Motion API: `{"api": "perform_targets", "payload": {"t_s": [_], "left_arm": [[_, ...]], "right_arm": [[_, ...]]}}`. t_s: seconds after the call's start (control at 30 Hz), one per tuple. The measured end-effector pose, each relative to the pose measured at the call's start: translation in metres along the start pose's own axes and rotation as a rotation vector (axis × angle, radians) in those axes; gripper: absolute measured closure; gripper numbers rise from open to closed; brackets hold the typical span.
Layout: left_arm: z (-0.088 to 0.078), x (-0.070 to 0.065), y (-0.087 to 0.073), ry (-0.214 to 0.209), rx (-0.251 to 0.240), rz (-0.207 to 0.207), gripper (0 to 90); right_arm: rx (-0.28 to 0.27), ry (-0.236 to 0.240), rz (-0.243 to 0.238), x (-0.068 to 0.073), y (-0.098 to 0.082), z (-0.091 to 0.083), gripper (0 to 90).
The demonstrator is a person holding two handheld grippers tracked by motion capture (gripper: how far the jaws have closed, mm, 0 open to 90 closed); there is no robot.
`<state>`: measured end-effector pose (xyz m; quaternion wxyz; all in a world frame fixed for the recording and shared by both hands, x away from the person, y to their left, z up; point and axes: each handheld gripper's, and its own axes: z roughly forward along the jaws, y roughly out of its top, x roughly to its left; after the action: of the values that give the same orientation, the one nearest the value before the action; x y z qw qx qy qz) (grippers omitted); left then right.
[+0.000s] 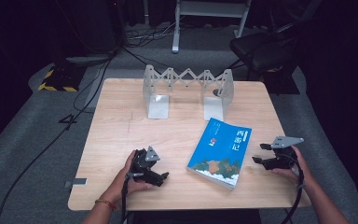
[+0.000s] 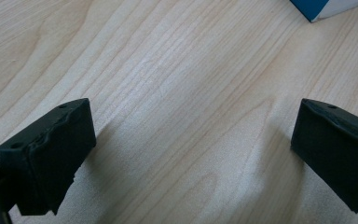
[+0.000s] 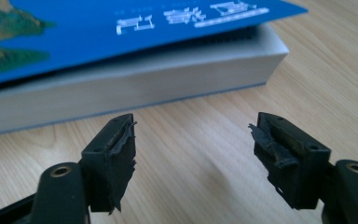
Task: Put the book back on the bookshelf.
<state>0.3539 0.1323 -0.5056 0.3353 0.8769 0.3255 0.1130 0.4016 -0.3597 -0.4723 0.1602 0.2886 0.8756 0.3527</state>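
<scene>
Book point(image 1: 221, 152) with a blue cover, lying flat on the wooden bench point(image 1: 121, 135), right of centre and toward the near edge. Its long axis runs from the near edge up toward the far side, leaning a little to the right; the cover faces up. Beyond it, near the far edge, stands a folding metal rack point(image 1: 187, 91) with two upright end plates.

Left hand-held gripper point(image 1: 161, 177): held low over the near left part of the bench, hand wrapped round its body, jaws aimed to the right toward the book and well apart from it. Jaws spread, nothing between them.

Right hand-held gripper point(image 1: 260, 153): held just right of the book, jaws aimed left at its long side, near it but not touching. Jaws spread and empty.

The left gripper view shows bare wood grain between the two black pads point(image 2: 46, 158) and one blue-and-white corner of the book point(image 2: 324, 9) at the top edge. The right gripper view shows what the high view cannot: the grey page block point(image 3: 135, 88) under a slightly lifted cover, and frayed pad lining point(image 3: 121, 154) on both jaws.
</scene>
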Motion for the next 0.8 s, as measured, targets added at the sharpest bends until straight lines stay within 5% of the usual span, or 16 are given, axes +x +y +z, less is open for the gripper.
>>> {"api": "perform_targets", "payload": {"t_s": [0.2,0.47,0.8], "left_arm": [[0.000,0.001,0.000,-0.004,0.000,0.007,0.2],[0.000,0.001,0.000,-0.005,0.000,0.007,0.3],[0.000,0.001,0.000,-0.010,0.001,0.016,0.3]], "right_arm": [[0.081,-0.016,-0.015,0.001,0.015,0.010,32.1],[0.020,0.051,-0.019,0.013,0.017,0.015,32.4],[0.042,0.062,-0.018,0.015,0.009,0.019,33.4]]}}
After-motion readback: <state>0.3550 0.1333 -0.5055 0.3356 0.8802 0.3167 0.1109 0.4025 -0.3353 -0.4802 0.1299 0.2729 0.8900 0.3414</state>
